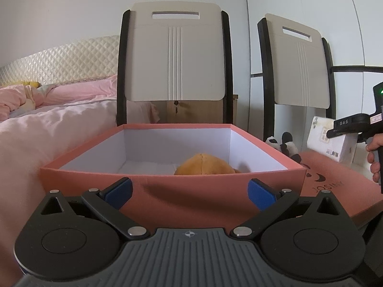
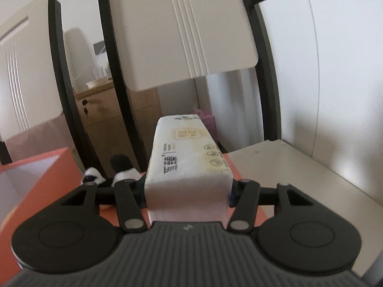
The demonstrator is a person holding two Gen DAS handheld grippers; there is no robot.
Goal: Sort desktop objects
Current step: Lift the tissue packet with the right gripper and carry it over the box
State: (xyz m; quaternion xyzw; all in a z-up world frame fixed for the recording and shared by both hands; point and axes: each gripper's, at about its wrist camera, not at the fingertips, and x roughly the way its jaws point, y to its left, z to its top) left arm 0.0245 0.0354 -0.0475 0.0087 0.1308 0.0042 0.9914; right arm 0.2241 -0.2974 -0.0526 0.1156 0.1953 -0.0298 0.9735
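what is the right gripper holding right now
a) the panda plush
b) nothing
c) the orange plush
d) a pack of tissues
d: the right gripper is shut on the tissue pack, while the panda plush lies beside the salmon box and the orange plush sits inside it.

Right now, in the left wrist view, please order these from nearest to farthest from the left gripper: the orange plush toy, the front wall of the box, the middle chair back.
From the left gripper:
1. Front wall of the box, right before the fingertips.
2. Orange plush toy, inside the box, slightly right.
3. Middle chair back, behind the box, upright.
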